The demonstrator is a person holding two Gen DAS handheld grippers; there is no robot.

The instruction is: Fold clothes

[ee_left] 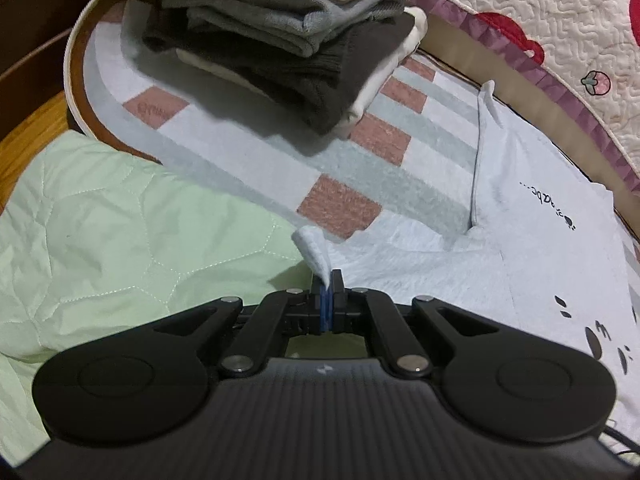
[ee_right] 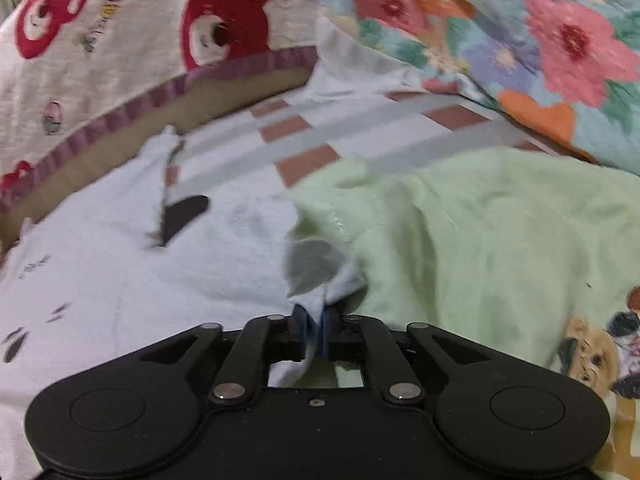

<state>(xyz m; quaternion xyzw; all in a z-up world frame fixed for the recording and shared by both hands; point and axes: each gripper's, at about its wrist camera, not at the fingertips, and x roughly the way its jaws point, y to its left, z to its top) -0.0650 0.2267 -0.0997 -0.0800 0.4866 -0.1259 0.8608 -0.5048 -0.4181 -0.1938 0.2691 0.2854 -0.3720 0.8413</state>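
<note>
My left wrist camera sat just behind the left tongs [ee_left: 329, 280], looking steeply down and close across the bed toward a stack of folded clothes [ee_left: 280, 40] at the far end. My right wrist camera rode behind the right tongs [ee_right: 318, 320], angled down toward a floral quilt [ee_right: 520, 40]. Both views shared the white shirt [ee_left: 540, 240] [ee_right: 100, 260], the checked sheet [ee_left: 248, 152] [ee_right: 304, 136], the green blanket [ee_left: 120, 220] [ee_right: 500, 240] and the bear-print quilt [ee_left: 540, 20] [ee_right: 120, 40].

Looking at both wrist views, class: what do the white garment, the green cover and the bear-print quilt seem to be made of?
White garment: soft matte knit, probably cotton jersey; it drapes limply and bunches where the fingers pinch it.
Green cover: thin padded fabric, faintly smooth; stitched hexagon lines show quilting.
Bear-print quilt: matte cream cloth, likely cotton; dense wavy stitching puckers it, with a purple ruffled trim.
</note>
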